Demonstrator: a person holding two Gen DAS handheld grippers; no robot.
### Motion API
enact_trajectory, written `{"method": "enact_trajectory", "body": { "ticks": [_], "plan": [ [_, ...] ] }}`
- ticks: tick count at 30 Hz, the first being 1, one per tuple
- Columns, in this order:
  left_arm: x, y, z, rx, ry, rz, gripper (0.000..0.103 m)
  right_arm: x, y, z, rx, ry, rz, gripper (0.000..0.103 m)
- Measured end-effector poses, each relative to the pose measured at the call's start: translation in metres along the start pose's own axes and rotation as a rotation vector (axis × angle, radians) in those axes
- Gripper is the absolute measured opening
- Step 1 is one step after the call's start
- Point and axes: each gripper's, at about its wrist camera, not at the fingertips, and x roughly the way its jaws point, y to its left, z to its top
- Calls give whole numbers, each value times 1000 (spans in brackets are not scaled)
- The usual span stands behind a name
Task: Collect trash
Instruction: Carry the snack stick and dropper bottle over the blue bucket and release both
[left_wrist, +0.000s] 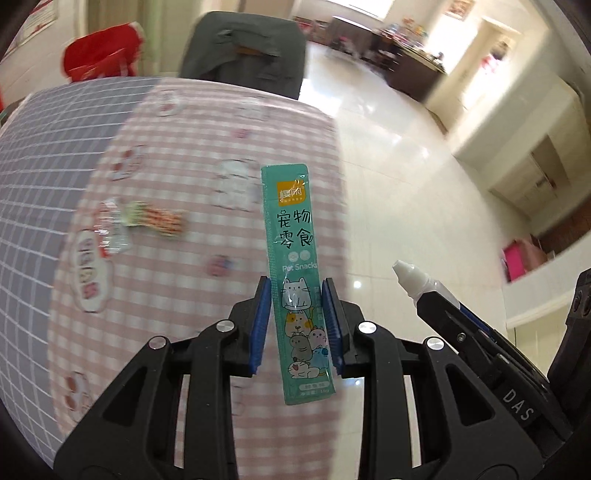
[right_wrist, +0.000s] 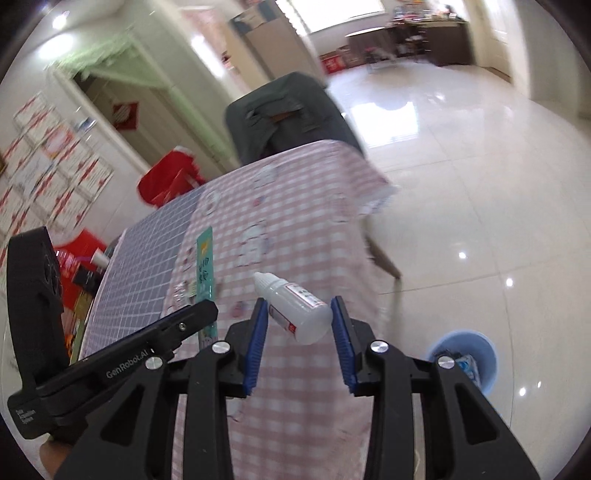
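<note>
My left gripper (left_wrist: 295, 291) is shut on a long teal pet-snack sachet (left_wrist: 293, 236), held upright above the pink checked tablecloth (left_wrist: 177, 258). My right gripper (right_wrist: 298, 308) is shut on a small white dropper bottle (right_wrist: 295, 306), lying slantwise between the blue pads. The bottle's tip (left_wrist: 406, 271) and the right gripper show at the right of the left wrist view. The sachet (right_wrist: 205, 269) and the left gripper's finger (right_wrist: 177, 325) show at the left of the right wrist view. A clear and orange-striped wrapper (left_wrist: 147, 221) lies on the cloth.
A blue waste bin (right_wrist: 463, 356) with trash inside stands on the tiled floor right of the table. A chair draped in grey (right_wrist: 288, 110) stands at the table's far end. A red bag (right_wrist: 168, 177) and boxes sit beyond the table's left side.
</note>
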Motion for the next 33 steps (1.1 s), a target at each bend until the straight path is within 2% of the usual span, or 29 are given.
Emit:
{"method": "enact_trajectory", "body": {
  "ticks": [11, 20, 22, 24, 25, 33],
  "plan": [
    [24, -118, -33, 156, 87, -117, 28, -86, -99, -19, 157, -105, -124, 35],
    [36, -176, -50, 239, 109, -175, 29, -123, -149, -33, 243, -155, -166, 35],
    [38, -185, -50, 238, 97, -163, 30, -129, -157, -34, 256, -164, -171, 35],
    [42, -193, -52, 242, 103, -155, 58, -132, -164, -36, 270, -165, -173, 35],
    [41, -196, -54, 240, 97, -155, 67, -133, -167, -37, 276, -166, -175, 35],
    [45, -201, -55, 238, 114, -153, 67, -135, -180, -43, 297, -156, -171, 35]
  ]
}}
